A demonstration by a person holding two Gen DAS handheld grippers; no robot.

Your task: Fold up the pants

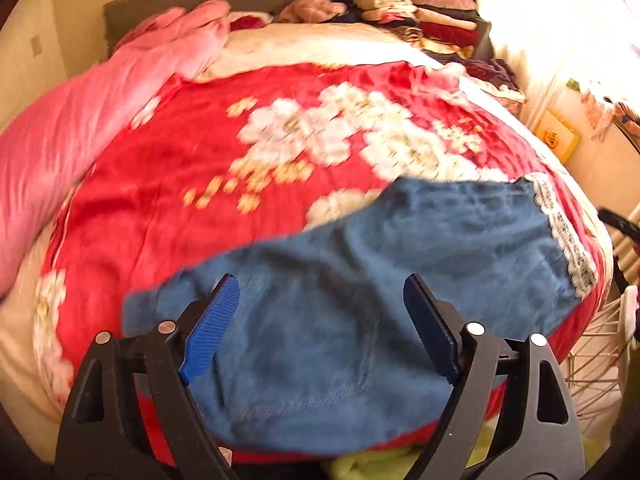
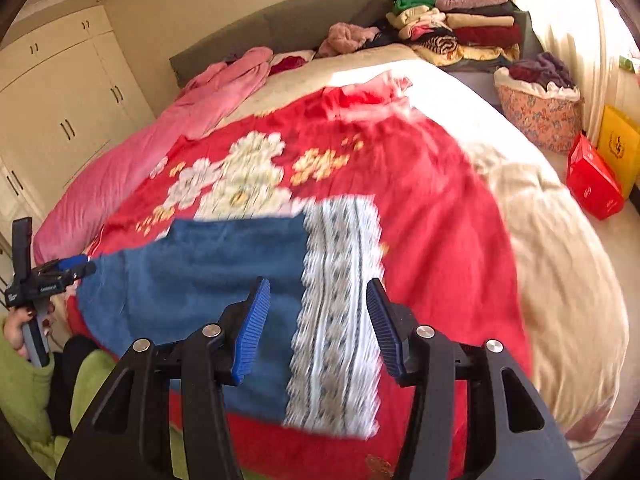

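Lime-green sleeve, seemingly dark-polished nails.

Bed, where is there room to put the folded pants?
Free: the red floral blanket between the blue pants and the pink quilt, and the cream cover on its right. Crowded: the headboard corner, heaped with stacked clothes.
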